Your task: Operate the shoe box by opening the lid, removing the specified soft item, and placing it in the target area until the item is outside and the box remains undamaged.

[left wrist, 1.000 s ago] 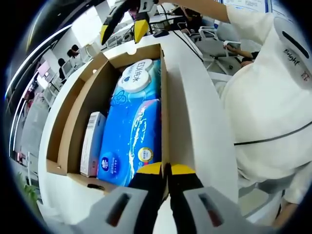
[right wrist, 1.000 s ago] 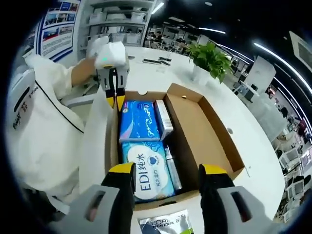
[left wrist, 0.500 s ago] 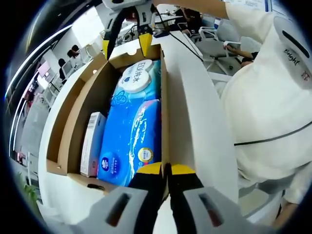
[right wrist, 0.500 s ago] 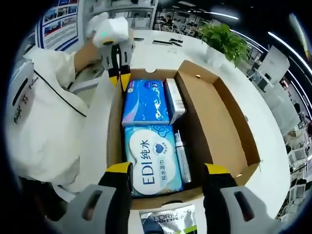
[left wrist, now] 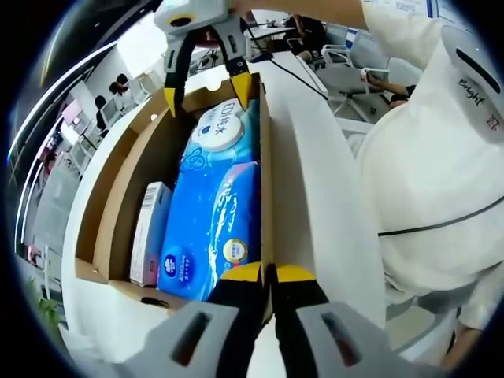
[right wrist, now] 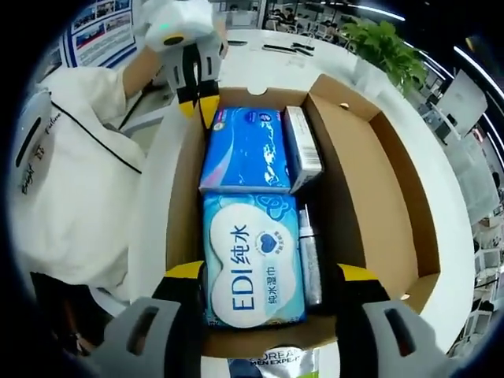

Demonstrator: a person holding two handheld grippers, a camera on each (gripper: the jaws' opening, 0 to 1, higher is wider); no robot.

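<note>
An open cardboard shoe box [right wrist: 394, 181] [left wrist: 122, 169] lies on a white table, its lid folded back. Inside it are a blue EDI wet-wipes pack [right wrist: 252, 268] [left wrist: 220, 130], a blue tissue pack [right wrist: 248, 150] [left wrist: 213, 220], a small white carton [right wrist: 302, 153] [left wrist: 150, 232] and a slim silver tube [right wrist: 311, 256]. My right gripper [right wrist: 272, 276] [left wrist: 206, 93] stands open just above the wipes pack, one jaw on each side of it. My left gripper [left wrist: 268, 273] [right wrist: 197, 109] is shut on the box's side wall at the tissue-pack end.
A dark L'Oreal packet [right wrist: 272, 362] lies on the table just outside the box's near end. A person in a white garment [left wrist: 433, 157] [right wrist: 71, 173] stands close beside the box. A potted plant [right wrist: 386, 47] and office desks lie beyond.
My right gripper has come down and closer over the wipes pack, still open. The left gripper has kept its hold on the box wall.
</note>
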